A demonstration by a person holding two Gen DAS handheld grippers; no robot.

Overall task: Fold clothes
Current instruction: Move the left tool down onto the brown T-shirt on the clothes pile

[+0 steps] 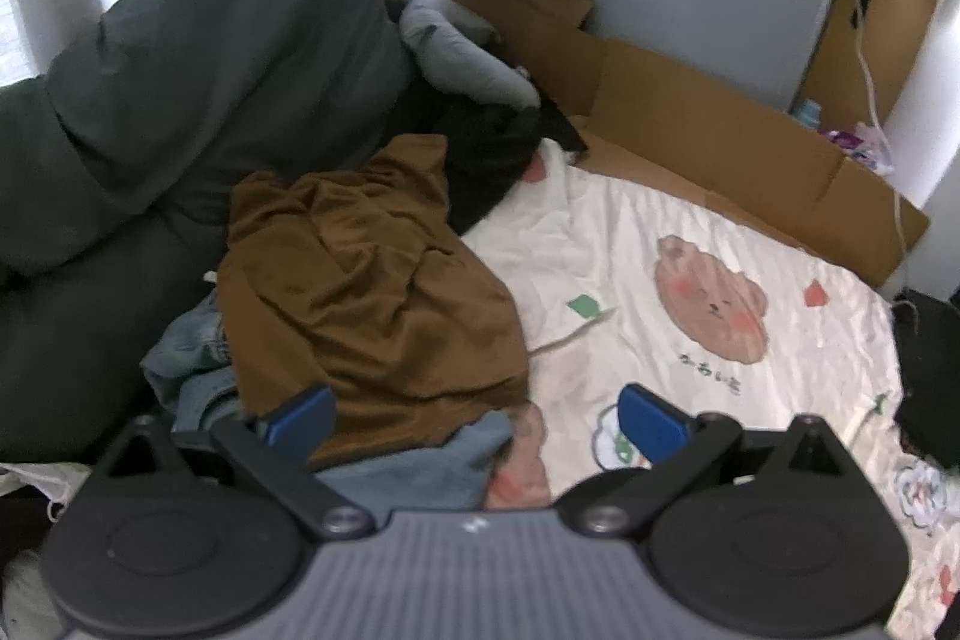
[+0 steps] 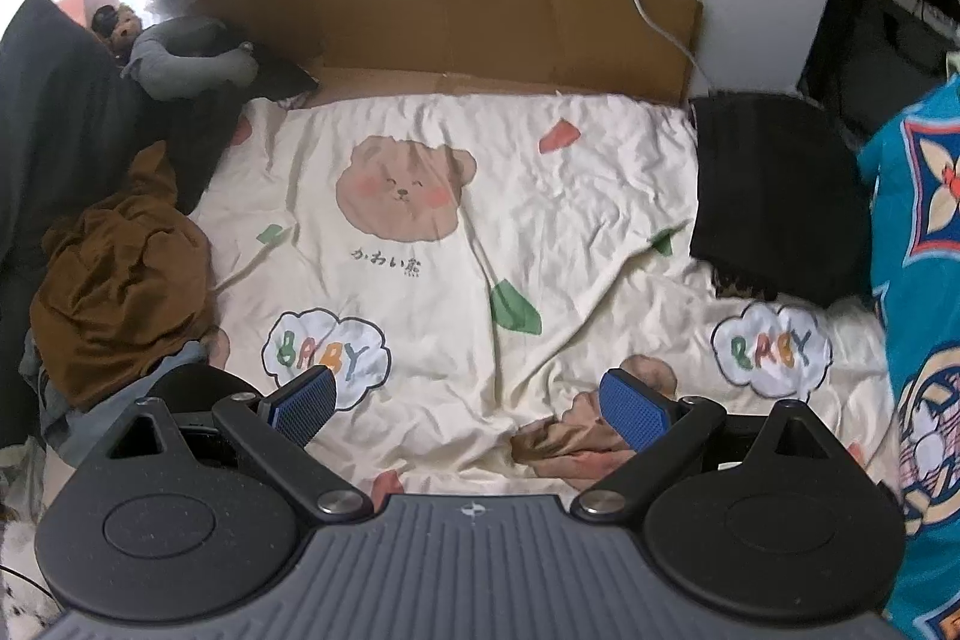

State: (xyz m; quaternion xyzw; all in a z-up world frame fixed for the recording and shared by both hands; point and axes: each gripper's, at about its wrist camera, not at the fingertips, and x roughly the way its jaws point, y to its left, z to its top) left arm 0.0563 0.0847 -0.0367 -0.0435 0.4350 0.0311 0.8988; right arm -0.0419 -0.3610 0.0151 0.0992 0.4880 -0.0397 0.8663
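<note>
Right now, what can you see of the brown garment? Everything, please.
The brown garment is a crumpled, unfolded heap of soft, matte, rust-brown cloth, deeply creased, with no clear sleeve or collar showing. It sits at the left edge of the cream bear-print sheet, draped over blue denim that pokes out beneath it. Dark bedding lies against its far side. The left claw hangs open just before its near edge, without gripping it. The right claw is open over the sheet.
</note>
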